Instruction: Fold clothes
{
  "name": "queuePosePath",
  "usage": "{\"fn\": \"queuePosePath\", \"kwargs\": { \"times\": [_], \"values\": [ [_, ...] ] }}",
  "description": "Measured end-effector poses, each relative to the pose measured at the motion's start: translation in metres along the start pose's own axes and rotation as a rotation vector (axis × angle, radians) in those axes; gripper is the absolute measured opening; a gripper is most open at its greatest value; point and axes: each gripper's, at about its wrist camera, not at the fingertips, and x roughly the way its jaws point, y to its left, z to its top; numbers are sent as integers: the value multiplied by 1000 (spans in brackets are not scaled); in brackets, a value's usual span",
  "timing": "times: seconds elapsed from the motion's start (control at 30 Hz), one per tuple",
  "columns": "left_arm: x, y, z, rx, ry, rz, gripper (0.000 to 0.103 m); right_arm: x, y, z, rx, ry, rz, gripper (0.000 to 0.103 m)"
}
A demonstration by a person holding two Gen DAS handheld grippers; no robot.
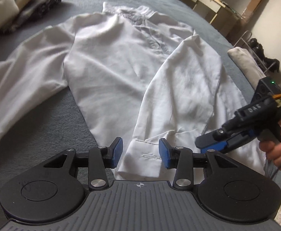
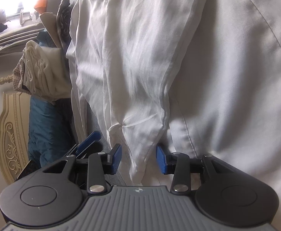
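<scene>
1. The white shirt (image 1: 109,61) lies spread flat on the grey bed (image 1: 67,111), collar at the far end and hem toward the left wrist camera

2. One sleeve (image 1: 180,88) is folded in over the shirt's body on the side nearest the right gripper; its cuff (image 1: 142,157) reaches the shirt's near edge. The other sleeve (image 1: 19,73) stretches out across the bed, away from the shirt's body

3. The left gripper (image 1: 141,154) hangs over the folded sleeve's cuff, its blue pads (image 1: 117,152) standing on either side of the cuff without pressing it — the jaws are parted, and the cuff lies loose between them

4. The right gripper (image 2: 139,158), seen in its own view, sits at the shirt's edge. A pointed fold of white cloth (image 2: 140,146) hangs down between its blue pads (image 2: 116,158), with a gap on both sides, so the jaws are open and grip nothing

5. In the left wrist view the right gripper (image 1: 207,144) lies just beside the shirt's folded sleeve, held by a hand (image 1: 278,146)

6. Beyond the shirt's collar end, to the outstretched-sleeve side, a dark checked garment (image 1: 38,7) lies on the bed next to pale cloth (image 1: 0,2)

7. Past the shirt on the right gripper's side — off the bed — stand wooden shelves (image 1: 213,2) and a wire rack (image 1: 244,40)
</scene>
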Motion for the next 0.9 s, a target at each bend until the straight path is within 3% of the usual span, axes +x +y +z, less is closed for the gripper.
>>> {"fn": "queuePosePath", "kwargs": {
  "times": [0.3,0.4,0.53,0.6,0.7,0.9],
  "values": [
    [11,1,-3,8,48,-20,41,6,3,-2,-25,23,-9,42],
    [13,1,-4,-6,59,-17,36,9,5,-4,-50,25,-15,42],
    [12,2,-4,-42,55,-24,23,11,9,-8,-91,20,-31,33],
    [11,-1,-5,-44,53,-21,14,11,11,-10,-112,18,-37,18],
    [7,-5,-7,-48,48,-7,7,8,14,-13,-143,7,-35,9],
    [-4,-11,-13,-78,56,-27,3,-1,21,-23,-185,29,-21,6]
  ]
}}
